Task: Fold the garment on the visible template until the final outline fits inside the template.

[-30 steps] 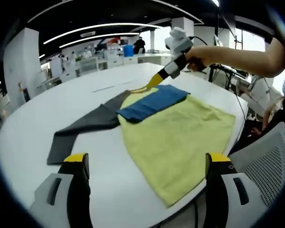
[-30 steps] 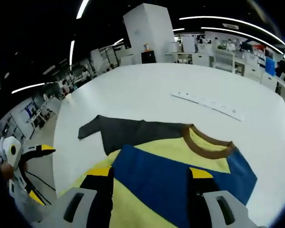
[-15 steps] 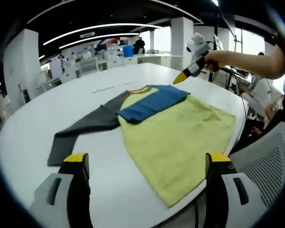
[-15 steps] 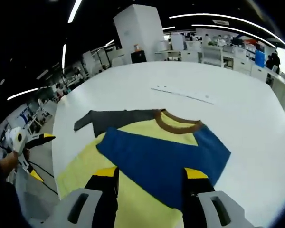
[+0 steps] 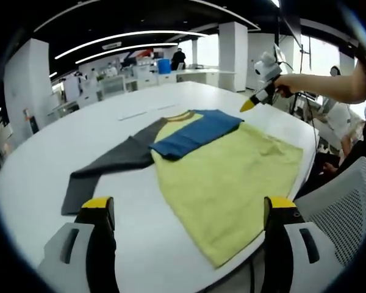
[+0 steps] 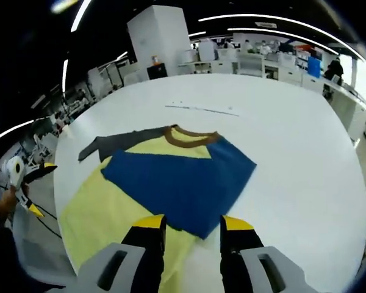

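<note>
Showing, in the left gripper view: left gripper [image 5: 186, 223], jaws wide apart, empty, at the table's [image 5: 43, 165] near edge; yellow garment [image 5: 232, 177] flat, blue sleeve [image 5: 195, 131] folded across it, grey sleeve [image 5: 110, 162] outstretched. Right gripper [image 5: 249, 104] is airborne beyond the collar; its jaw state I cannot tell.

Right gripper view: jaws parted, empty, above the blue sleeve [image 6: 177, 183].

Judgement: 1 sleeve folded; next, grasp the grey sleeve's cuff and fold it inward.

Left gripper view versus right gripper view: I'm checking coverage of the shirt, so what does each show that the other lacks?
The left gripper view alone takes in the yellow body's hem, with the right gripper held off the shirt above the white table. The right gripper view alone shows bare table beyond the blue sleeve's far side, and the left gripper past the table edge. Both share the blue sleeve folded over the yellow body, the brown collar and the grey sleeve lying flat.
</note>
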